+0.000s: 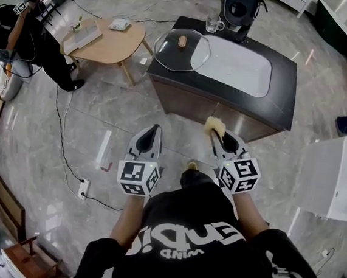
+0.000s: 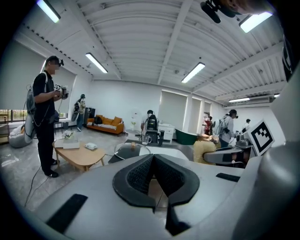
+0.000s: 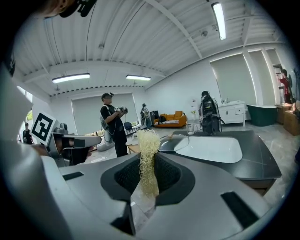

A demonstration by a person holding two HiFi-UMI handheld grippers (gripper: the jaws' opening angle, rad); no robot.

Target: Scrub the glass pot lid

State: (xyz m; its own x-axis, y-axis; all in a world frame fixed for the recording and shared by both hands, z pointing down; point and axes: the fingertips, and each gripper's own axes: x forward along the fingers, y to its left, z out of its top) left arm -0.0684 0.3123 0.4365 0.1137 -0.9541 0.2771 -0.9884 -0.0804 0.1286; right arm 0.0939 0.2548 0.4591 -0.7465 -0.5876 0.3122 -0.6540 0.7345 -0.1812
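Counter [image 1: 283, 85], glass lid [image 1: 182, 49]; left gripper [image 1: 154, 132] jaws clenched, right gripper [image 1: 220, 141] jaws tight on scrubber [image 1: 215, 127].

- The dark tabletop [image 1: 282, 85] has 1 white sunken basin [image 1: 235, 67] set in it.
- The glass pot lid [image 1: 182, 49] lies flat at its left end, knob up, with its rim over the basin's edge.
- 1 clear glass cup [image 1: 214, 24] and 1 black machine [image 1: 239, 10] stand at the far edge, just beside each other.
- A low wooden tabletop [image 1: 118, 46] to the left carries 1 tray [image 1: 82, 37] and 1 small white thing [image 1: 119, 24].
- The marble floor [image 1: 90, 115] bears black cables and 1 white power strip [image 1: 84, 188].
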